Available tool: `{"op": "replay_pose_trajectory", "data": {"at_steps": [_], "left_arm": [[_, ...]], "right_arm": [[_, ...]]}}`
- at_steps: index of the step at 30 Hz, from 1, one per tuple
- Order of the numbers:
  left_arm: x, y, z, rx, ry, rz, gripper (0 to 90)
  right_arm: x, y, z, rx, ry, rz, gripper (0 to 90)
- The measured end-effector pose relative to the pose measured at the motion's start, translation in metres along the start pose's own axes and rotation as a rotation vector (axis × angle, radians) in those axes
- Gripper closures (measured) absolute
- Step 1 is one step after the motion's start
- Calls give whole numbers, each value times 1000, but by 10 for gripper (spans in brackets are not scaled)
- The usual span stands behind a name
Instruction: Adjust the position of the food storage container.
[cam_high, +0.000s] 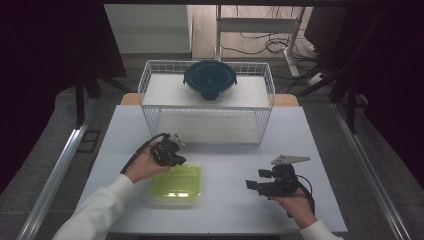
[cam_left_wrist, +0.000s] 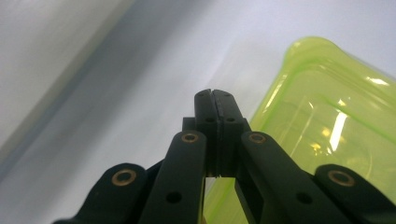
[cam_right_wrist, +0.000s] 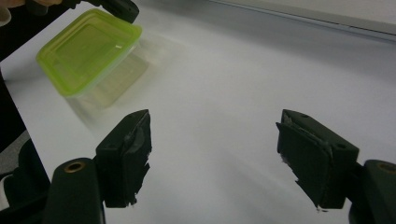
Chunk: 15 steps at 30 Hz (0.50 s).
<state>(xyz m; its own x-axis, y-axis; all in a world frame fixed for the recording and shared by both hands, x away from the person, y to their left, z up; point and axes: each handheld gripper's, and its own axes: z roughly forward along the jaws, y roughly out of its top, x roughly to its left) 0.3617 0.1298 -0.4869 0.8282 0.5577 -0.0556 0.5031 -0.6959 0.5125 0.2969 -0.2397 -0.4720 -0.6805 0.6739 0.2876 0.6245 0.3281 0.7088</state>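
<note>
Left gripper (cam_high: 176, 159), jaws pressed together, nudges the green-lidded clear plastic box (cam_high: 177, 185); the spread right gripper (cam_high: 252, 185) probably grasps it next.

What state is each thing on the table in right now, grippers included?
Green-lidded container: lid on, flat on the table.
Round container: dark lid clipped on, atop the wire rack.
Left gripper: shut, empty, beside the green lid.
Right gripper: open, empty.
</note>
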Motion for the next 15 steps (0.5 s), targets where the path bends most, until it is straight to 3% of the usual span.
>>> {"op": "replay_pose_trajectory", "data": {"at_steps": [3, 5, 11, 12, 15], "left_arm": [[-5, 3, 0, 6, 13, 17, 900], [-3, 1, -2, -1, 36, -3, 900], [14, -12, -29, -51, 88, -121, 900], [16, -17, -38, -65, 97, -159, 900], [15, -32, -57, -79, 142, -207, 900]], "right_arm": [[0, 0, 0, 2, -2, 0, 259], [-1, 0, 0, 3, 0, 1, 259], [-2, -1, -2, -1, -2, 7, 260], [-2, -1, -2, -3, -3, 7, 260], [-3, -1, -3, -4, -5, 11, 260]]}}
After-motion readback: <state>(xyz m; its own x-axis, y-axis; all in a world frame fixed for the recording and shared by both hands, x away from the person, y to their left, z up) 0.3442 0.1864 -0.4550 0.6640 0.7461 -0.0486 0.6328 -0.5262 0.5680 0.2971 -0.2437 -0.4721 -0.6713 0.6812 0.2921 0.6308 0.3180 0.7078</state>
